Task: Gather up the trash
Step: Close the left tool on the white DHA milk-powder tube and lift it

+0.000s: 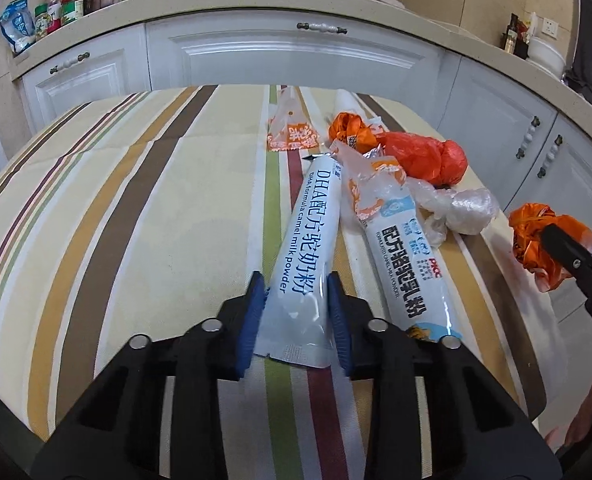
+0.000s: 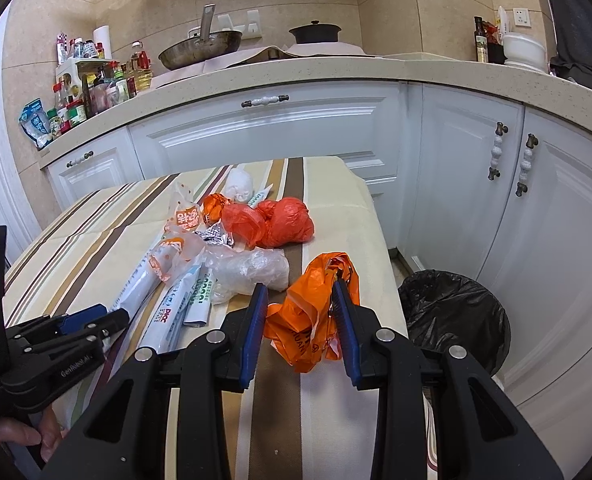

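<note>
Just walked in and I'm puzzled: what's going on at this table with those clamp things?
A person is clearing trash off a striped table with two handheld grippers. The left gripper has its fingers around a white milk powder sachet. The right gripper straddles a crumpled orange bag. More wrappers lie between them, and a black-lined bin waits on the floor beside the table.

Striped tablecloth (image 1: pixel 135 208) (cream, brown, ochre, green, maroon); orange wrapper (image 2: pixel 312 308); white sachet (image 1: pixel 308 248), blue lettering.
</note>
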Demonstrator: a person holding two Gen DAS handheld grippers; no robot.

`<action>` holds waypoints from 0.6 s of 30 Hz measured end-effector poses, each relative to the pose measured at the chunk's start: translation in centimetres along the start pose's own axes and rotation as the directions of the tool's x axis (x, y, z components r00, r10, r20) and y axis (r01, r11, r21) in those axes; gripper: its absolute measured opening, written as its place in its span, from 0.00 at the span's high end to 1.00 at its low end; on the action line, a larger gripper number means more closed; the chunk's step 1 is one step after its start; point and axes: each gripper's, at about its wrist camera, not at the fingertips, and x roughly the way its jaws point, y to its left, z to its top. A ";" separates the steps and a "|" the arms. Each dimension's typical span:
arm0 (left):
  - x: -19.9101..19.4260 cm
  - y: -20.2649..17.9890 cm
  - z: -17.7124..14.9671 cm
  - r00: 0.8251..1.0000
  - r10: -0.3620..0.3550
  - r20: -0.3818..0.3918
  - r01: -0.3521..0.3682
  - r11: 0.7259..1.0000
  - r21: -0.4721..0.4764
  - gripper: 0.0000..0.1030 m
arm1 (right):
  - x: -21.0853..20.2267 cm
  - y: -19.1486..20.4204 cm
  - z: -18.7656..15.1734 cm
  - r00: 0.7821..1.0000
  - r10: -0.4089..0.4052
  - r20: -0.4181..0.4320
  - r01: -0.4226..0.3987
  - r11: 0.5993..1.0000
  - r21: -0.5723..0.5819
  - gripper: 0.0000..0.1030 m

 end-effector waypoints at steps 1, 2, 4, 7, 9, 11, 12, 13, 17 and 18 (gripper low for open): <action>-0.2 -0.1 0.0 1.000 -0.002 0.007 0.002 1.000 0.003 0.74 | 0.0 0.0 0.0 1.000 -0.001 0.000 0.001 1.000 0.001 0.67; -0.5 -0.1 0.0 1.000 -0.007 0.021 0.007 1.000 0.004 0.75 | -0.1 -0.1 0.0 1.000 -0.004 0.001 0.004 1.000 0.002 0.67; -1.1 -0.1 0.2 0.999 -0.005 0.044 0.005 1.000 0.005 0.76 | -0.4 -0.3 -0.1 1.000 -0.007 0.006 0.007 1.000 0.005 0.67; -2.1 -0.1 0.4 0.997 0.013 0.079 -0.014 1.000 0.006 0.77 | -0.9 -0.4 0.1 1.000 -0.015 0.018 0.015 1.000 0.006 0.67; -2.9 -0.3 0.7 0.994 0.024 0.103 -0.026 1.000 0.018 0.77 | -1.2 -0.6 0.2 0.999 -0.021 0.026 0.021 1.000 0.010 0.67; -3.6 -0.7 1.1 0.991 0.027 0.129 -0.031 0.999 0.034 0.77 | -1.6 -0.9 0.4 0.999 -0.028 0.035 0.027 0.999 0.017 0.67; -3.9 -1.0 1.3 0.990 0.024 0.138 -0.030 0.999 0.040 0.77 | -1.8 -1.1 0.5 0.998 -0.035 0.043 0.034 0.999 0.020 0.67; -4.2 -1.3 1.6 0.989 0.019 0.150 -0.026 0.999 0.046 0.77 | -2.0 -1.4 0.6 0.998 -0.041 0.049 0.040 0.999 0.021 0.67; -5.1 -2.9 2.9 0.985 -0.028 0.173 0.016 0.997 0.071 0.77 | -2.9 -2.6 1.1 0.994 -0.074 0.077 0.072 0.997 0.036 0.67; -5.1 -3.5 3.2 0.984 -0.042 0.175 0.028 0.996 0.080 0.77 | -3.1 -3.0 1.2 0.993 -0.081 0.083 0.078 0.996 0.041 0.67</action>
